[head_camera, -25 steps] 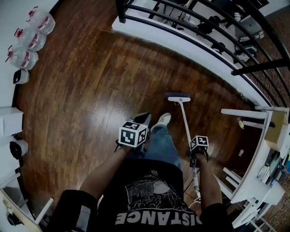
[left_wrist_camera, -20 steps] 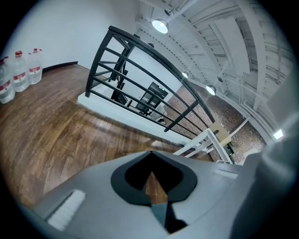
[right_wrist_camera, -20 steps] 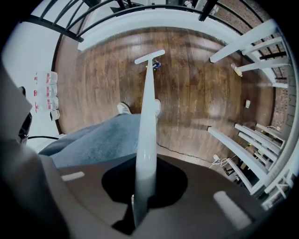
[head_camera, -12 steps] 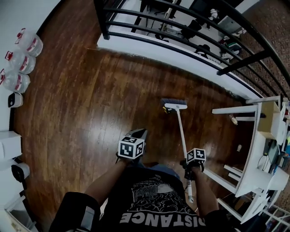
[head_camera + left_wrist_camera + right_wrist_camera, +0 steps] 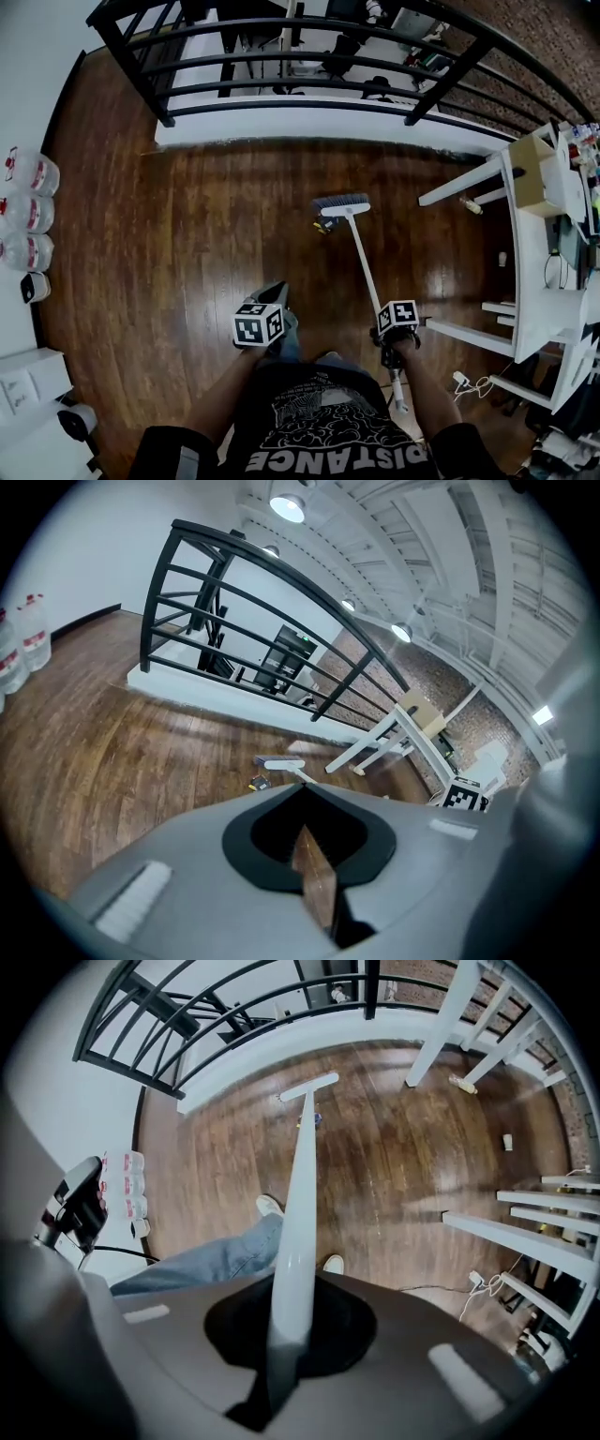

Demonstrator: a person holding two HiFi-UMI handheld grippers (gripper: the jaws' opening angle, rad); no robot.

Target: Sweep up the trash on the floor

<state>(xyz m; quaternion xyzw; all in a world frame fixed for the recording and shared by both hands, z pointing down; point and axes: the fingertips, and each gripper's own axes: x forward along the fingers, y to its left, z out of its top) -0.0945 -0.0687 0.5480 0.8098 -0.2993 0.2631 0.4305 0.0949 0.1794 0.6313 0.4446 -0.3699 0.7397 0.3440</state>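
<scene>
Out on the dark brown wooden floor (image 5: 187,244), mid-scene, lies the small dark-and-yellow scrap of trash (image 5: 323,225). It sits just near-left of the grey bristled head (image 5: 340,203) of the white long-handled broom (image 5: 361,262); I cannot tell if the bristles touch it. The grey bristled head rests on the floor, far from the person, and the handle slants back, near and right, into my right tongs (image 5: 286,1330).

Right tongs: pinching the white handle, which runs straight through the black pads. Under them in the right gripper view I see a blue-jeaned leg (image 5: 206,1260) and a white shoe (image 5: 267,1206).

Left tongs (image 5: 300,789): pressed together, tips meeting in a point. A thin brown sliver shows in the slit behind the tips and I cannot tell what it is. I see nothing else gripped. They are held close to the person's body, left of the broom handle, well apart from the trash, pointing far.

Surroundings, quick:
- Far side: a black metal railing (image 5: 281,61) above a white ledge (image 5: 309,122).
- Right side: a white table (image 5: 530,262) with angled legs.
- Left wall: clear plastic bottles with red labels (image 5: 28,211), in a row.
- Near right: a white cable (image 5: 464,382) on the floor by the table legs.
</scene>
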